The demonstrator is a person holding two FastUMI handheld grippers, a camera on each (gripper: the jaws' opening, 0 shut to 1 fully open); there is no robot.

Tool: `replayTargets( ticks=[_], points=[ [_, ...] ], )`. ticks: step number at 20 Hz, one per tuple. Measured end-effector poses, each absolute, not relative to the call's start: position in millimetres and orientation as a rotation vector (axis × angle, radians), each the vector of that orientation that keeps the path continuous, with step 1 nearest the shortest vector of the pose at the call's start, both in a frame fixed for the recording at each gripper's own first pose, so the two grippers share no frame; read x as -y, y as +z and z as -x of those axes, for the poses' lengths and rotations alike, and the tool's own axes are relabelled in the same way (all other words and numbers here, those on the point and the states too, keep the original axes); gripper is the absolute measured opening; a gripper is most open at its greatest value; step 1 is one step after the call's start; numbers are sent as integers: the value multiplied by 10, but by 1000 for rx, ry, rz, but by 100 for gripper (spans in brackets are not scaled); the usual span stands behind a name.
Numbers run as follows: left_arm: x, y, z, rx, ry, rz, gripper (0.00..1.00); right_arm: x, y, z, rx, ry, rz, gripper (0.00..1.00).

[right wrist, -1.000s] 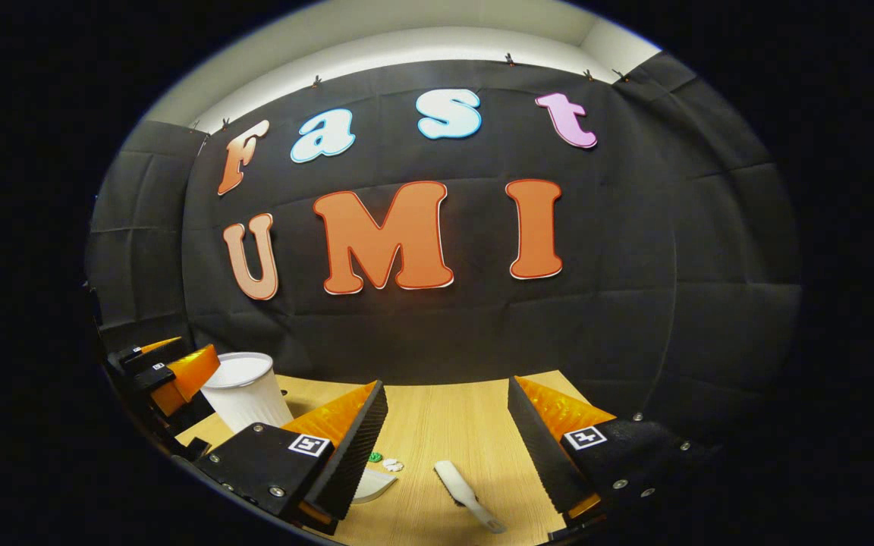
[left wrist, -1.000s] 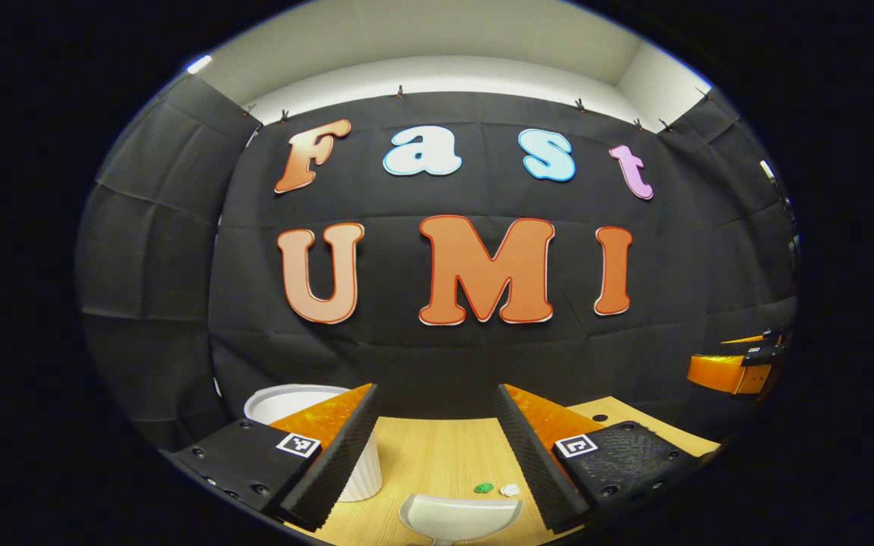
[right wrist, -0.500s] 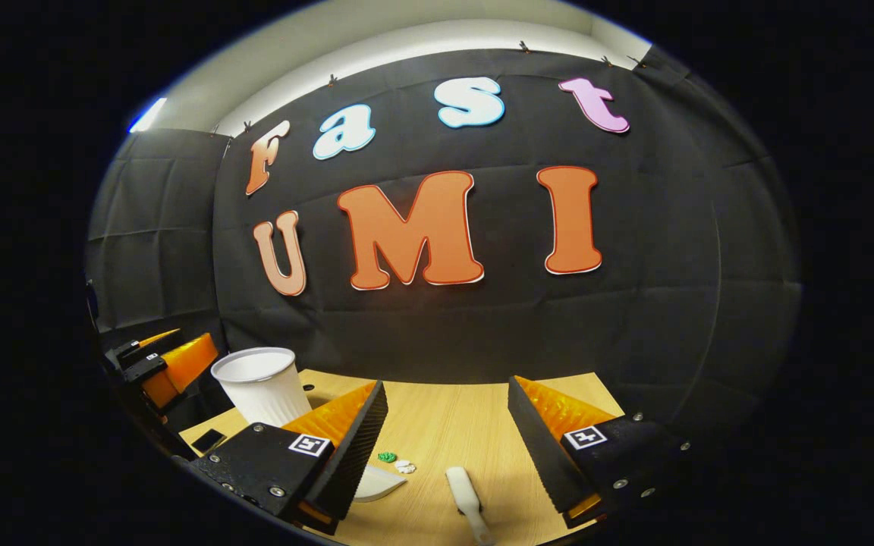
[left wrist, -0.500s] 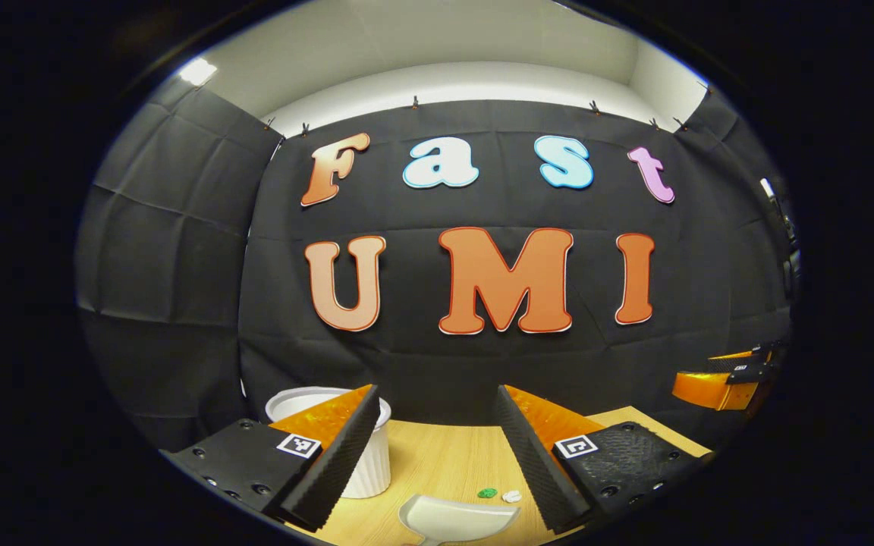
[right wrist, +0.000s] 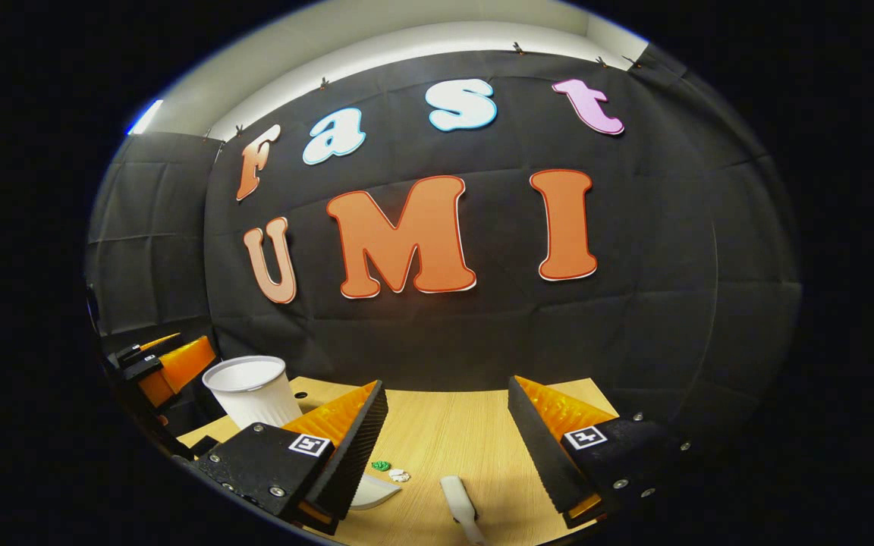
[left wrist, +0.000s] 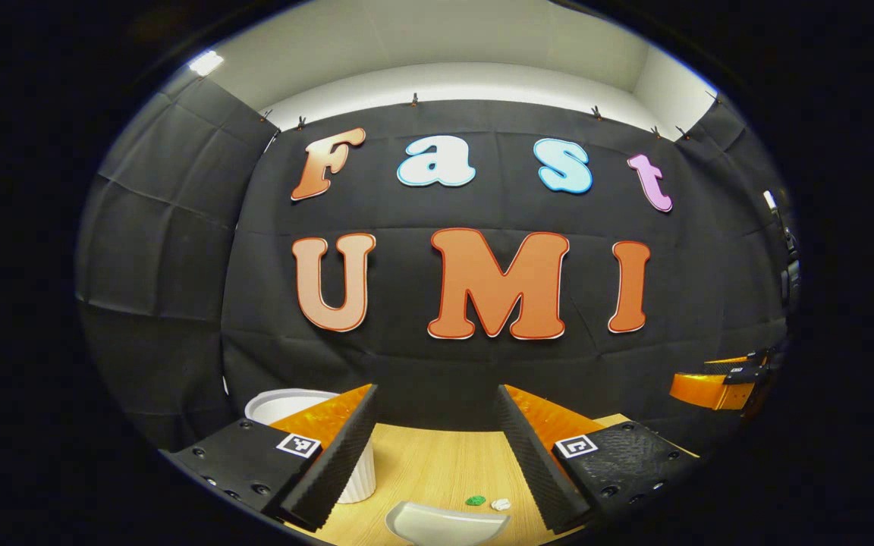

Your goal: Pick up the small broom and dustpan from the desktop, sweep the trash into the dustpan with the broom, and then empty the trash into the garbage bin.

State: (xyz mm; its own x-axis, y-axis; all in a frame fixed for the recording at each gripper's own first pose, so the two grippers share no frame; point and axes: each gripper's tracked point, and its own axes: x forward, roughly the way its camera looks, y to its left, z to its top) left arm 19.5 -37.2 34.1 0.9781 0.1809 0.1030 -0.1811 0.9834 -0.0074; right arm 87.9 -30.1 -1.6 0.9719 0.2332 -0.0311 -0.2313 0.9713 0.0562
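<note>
In the left gripper view the left gripper (left wrist: 437,447) hangs above the near edge of the wooden bench (left wrist: 437,462), its jaws wide apart with nothing between them. Straight ahead and below, between the two fingers, the white dustpan (left wrist: 444,523) lies flat on the bench with its open mouth facing the far wall. Just beyond its far right corner sit two bits of trash: a green scrap (left wrist: 475,500) and, touching or almost touching it on the right, a white scrap (left wrist: 500,503). To the left, partly behind the left finger, stands the white ribbed garbage bin (left wrist: 285,406), upright and open at the top. Far off at the right edge, the right gripper (left wrist: 718,387) shows in the air, well apart from the dustpan.

In the right gripper view the right gripper (right wrist: 444,440) also hovers over the bench (right wrist: 452,432), jaws wide and holding nothing. The small white broom (right wrist: 458,506) lies on the bench between its fingers, near the lower edge, handle end pointing away. Left of it are the green scrap (right wrist: 381,465) and white scrap (right wrist: 399,475), then the dustpan (right wrist: 376,491), partly hidden by the left finger. The garbage bin (right wrist: 251,390) stands farther left, with the left gripper (right wrist: 171,368) beside it. Each gripper carries small square black-and-white marker tags; no readable writing shows on any of the items.
</note>
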Motion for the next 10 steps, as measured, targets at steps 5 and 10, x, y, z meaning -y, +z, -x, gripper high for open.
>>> replayTargets(
  ticks=[5,10],
  points=[
    [363,386,-248,122,169,12,96,246,1,-944,-29,240,-38,96],
    [361,419,-276,119,188,15,96,244,-60,-988,-53,243,-54,96]
  ],
)
